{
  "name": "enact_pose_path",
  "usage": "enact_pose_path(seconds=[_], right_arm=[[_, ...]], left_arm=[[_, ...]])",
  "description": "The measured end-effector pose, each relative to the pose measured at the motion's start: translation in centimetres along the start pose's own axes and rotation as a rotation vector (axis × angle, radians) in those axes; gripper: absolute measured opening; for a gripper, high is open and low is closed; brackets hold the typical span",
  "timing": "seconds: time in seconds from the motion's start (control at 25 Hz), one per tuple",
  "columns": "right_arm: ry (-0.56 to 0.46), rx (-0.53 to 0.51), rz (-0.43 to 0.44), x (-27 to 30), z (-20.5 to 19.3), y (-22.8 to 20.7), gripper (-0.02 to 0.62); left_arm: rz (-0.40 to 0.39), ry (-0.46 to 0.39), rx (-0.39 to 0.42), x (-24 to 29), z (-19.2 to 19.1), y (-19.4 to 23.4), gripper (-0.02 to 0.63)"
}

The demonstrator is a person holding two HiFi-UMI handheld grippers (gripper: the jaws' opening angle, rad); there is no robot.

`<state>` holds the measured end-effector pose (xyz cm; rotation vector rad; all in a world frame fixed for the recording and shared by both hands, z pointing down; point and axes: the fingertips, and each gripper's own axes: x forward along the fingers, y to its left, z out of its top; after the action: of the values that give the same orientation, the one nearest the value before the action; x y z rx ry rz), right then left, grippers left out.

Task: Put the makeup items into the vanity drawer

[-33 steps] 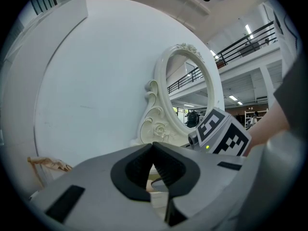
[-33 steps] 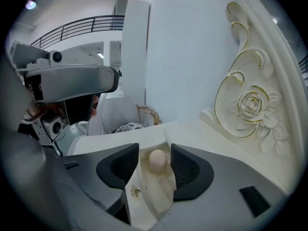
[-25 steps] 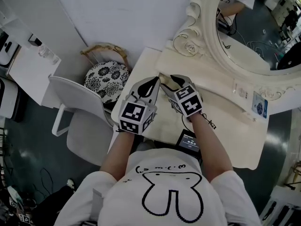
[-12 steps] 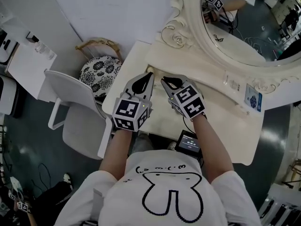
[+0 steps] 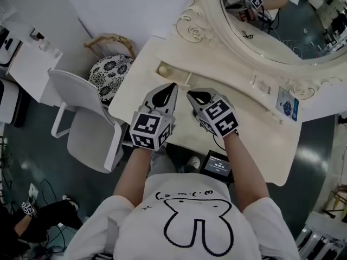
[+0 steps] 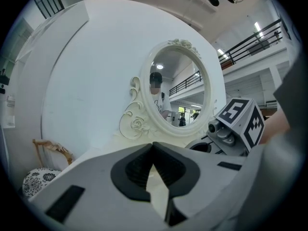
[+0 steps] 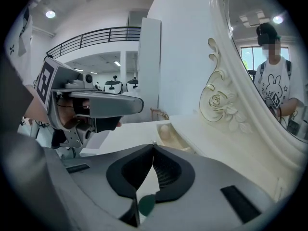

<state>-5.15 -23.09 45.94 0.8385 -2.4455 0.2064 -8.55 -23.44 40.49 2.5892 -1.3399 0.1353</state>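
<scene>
The cream vanity table (image 5: 255,131) has a small open drawer (image 5: 174,75) at its back left, under the mirror frame. A round cream makeup item (image 5: 162,68) lies in that drawer; the right gripper view shows it as an egg-shaped item (image 7: 165,131). My left gripper (image 5: 172,86) hovers just in front of the drawer, shut and empty (image 6: 153,144). Beside it, my right gripper (image 5: 190,95) is also shut with nothing between its pads (image 7: 154,144). Neither touches the drawer.
An oval mirror (image 5: 271,20) with an ornate frame rises behind the table. A white chair (image 5: 81,126) and a patterned stool (image 5: 111,72) stand to the left. A small screen device (image 5: 217,164) hangs at the table's front edge. A blue-printed card (image 5: 285,102) sits at the back right.
Both grippers have drawn back a little from the drawer, which now shows past their tips. The right gripper's jaws have closed. The head view has shifted towards the mirror.
</scene>
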Motion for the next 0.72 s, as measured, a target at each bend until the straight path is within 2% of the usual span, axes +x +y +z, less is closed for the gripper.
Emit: enact_pose_path(seconds=[0.28,0.36,0.4,0.52,0.72], right_arm=[[0.07,-0.007,0.0,-1.9,-4.4,0.4,0.004],[0.104,-0.014,0.025,-2.0,-5.9,1.0,0.041],[0.121,-0.019,0.037,-2.1,-6.6,1.4,0.091],[0.171,-0.052,0.055,-2.0,-8.6,2.5,0.174],[0.237,-0.117,0.047,-1.3,-11.1,3.3,0.192]], left_arm=[[-0.014,0.018,0.011,0.1,-1.7,-3.2,0.003],[-0.021,0.026,0.014,0.1,-2.2,-4.0,0.003],[-0.023,0.029,0.014,0.0,-2.5,-4.3,0.003],[-0.022,0.041,0.013,-0.1,-3.3,-5.0,0.002],[-0.019,0.055,0.017,-0.3,-4.0,-5.4,0.003]])
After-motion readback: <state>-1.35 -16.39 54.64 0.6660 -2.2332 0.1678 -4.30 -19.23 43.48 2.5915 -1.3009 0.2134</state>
